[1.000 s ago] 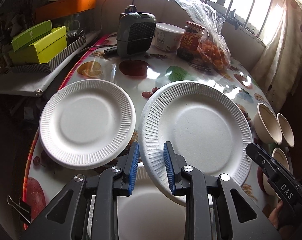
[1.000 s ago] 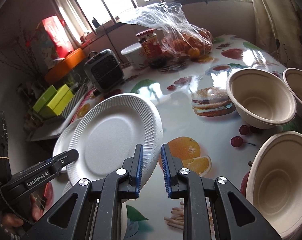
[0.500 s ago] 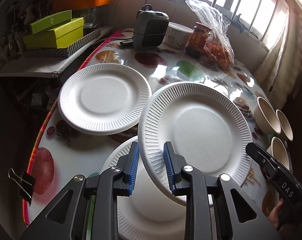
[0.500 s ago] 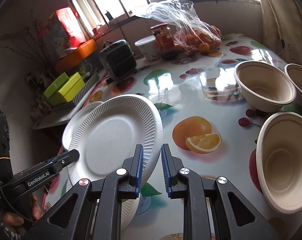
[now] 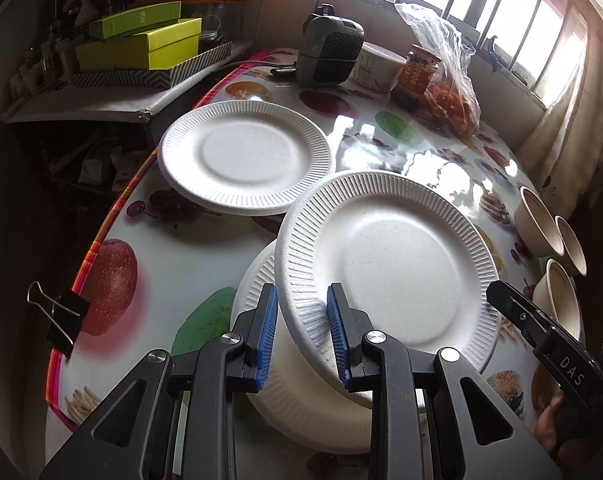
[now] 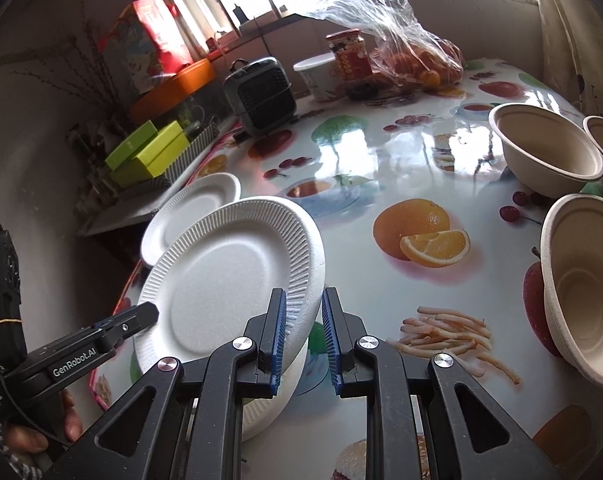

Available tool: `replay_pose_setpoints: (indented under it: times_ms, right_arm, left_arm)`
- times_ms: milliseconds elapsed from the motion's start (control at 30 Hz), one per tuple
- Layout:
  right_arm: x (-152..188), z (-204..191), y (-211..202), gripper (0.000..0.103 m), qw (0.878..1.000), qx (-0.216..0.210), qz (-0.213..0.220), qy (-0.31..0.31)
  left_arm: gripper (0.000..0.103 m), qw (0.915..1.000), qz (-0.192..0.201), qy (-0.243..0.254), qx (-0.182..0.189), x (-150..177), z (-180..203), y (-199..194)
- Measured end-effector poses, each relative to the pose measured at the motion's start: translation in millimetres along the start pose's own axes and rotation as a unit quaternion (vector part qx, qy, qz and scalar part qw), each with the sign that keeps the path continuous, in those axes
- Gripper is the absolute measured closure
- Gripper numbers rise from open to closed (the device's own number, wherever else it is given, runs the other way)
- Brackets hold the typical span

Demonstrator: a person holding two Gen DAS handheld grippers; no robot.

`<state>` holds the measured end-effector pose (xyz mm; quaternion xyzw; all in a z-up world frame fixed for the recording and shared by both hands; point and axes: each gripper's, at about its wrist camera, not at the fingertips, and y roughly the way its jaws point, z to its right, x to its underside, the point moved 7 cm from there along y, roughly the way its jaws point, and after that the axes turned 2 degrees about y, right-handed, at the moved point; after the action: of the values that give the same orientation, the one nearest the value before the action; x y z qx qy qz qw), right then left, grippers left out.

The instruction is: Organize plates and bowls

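Your left gripper and right gripper, both slightly parted, straddle the tilted white ribbed paper plate's rim near the table's left edge; grip unclear.

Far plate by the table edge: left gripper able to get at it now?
Probably not yet: left gripper has the tilted plate between its fingers. Otherwise nothing stands before the far plate.

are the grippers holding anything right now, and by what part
Both grippers flank one tilted paper plate at its ribbed rim: the left gripper at the near edge, the right gripper at the opposite edge. Whether either actually clamps it cannot be told.
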<state>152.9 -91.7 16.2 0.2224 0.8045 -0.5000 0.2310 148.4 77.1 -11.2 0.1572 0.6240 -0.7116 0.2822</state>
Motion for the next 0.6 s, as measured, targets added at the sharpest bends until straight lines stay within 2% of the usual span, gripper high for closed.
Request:
replay_pose_setpoints:
  times_ms: [600]
  right_arm:
    - [21, -12, 7, 0.085, 1.0, -0.011, -0.023, -0.015]
  left_arm:
    - [0.076, 0.9997, -0.006, -0.02, -0.013, 27, -17, -4]
